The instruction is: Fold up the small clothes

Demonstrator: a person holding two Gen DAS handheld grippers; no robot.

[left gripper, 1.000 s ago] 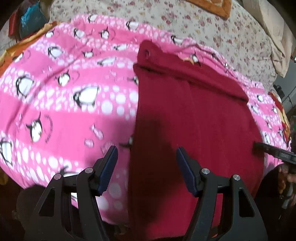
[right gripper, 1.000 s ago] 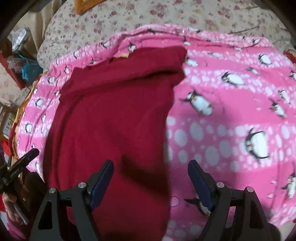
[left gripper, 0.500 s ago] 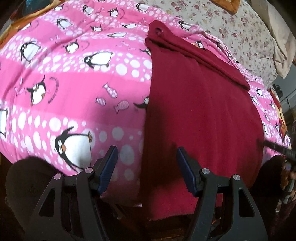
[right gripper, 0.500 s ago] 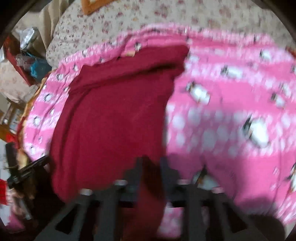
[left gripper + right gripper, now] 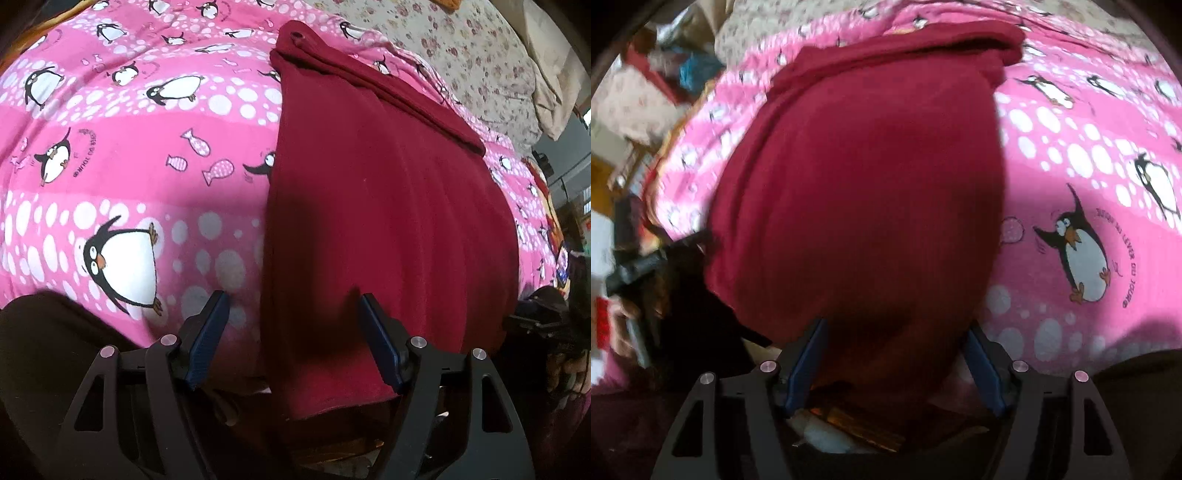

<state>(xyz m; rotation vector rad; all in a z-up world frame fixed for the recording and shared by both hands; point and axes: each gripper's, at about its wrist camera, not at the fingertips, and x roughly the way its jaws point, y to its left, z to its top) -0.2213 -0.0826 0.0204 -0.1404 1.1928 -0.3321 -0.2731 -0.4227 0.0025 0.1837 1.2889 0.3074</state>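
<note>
Tongs (image 5: pixel 293 339) opening astride red garment (image 5: pixel 388 221) lengthwise

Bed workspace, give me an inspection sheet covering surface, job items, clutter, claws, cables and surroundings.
Surface: pink penguin blanket over a flowered sheet.
Job's things: dark red garment lying flat, far end folded over.
Clutter: nothing seen on the blanket.
Claws: left claw and right claw both opening, each straddling a near corner of the garment, not pinching it.
Cables: nothing seen.
Surroundings: blurred household things beside the bed.
</note>
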